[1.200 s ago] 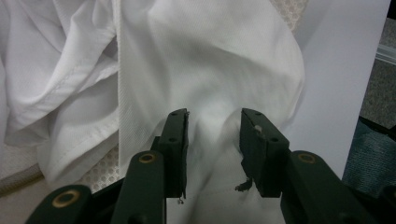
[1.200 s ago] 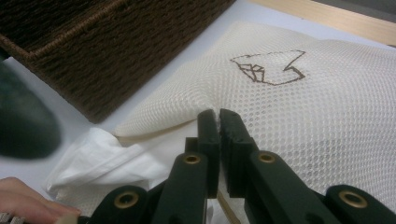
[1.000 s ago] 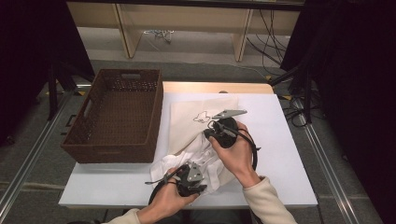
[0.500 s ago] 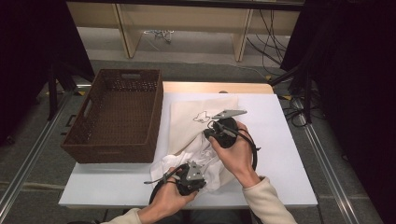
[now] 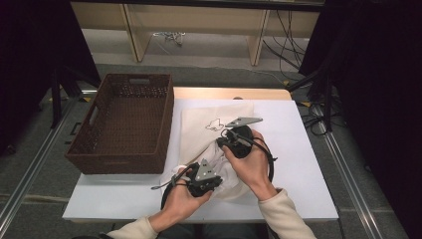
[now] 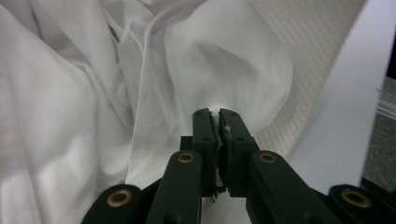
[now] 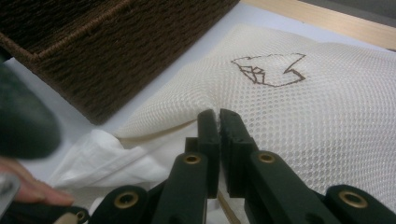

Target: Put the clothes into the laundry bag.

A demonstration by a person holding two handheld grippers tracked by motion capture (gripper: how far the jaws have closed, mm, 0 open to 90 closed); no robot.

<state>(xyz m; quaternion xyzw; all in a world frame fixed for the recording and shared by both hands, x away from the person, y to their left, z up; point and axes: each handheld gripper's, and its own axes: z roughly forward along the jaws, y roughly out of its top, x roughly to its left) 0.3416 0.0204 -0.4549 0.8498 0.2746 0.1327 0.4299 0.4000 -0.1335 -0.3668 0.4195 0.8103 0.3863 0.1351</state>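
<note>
While our right tool point(image 7: 218, 114) clamps the mesh bag point(image 7: 299, 116), our left tool point(image 6: 215, 114) has just closed on the white cloth point(image 6: 93, 107). Both lie on the table point(image 5: 308, 149) beside the basket point(image 5: 124, 124).

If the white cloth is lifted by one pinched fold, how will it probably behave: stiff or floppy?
Probably floppy: the white cloth lies in soft, deep folds around the left tool, which pinches it. It looks thin and light, so it should hang and drape. It may drag against the mesh bag beside it.

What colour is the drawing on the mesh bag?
Dark brown outline drawing on the cream mesh bag; clearest in the right gripper view.
</note>
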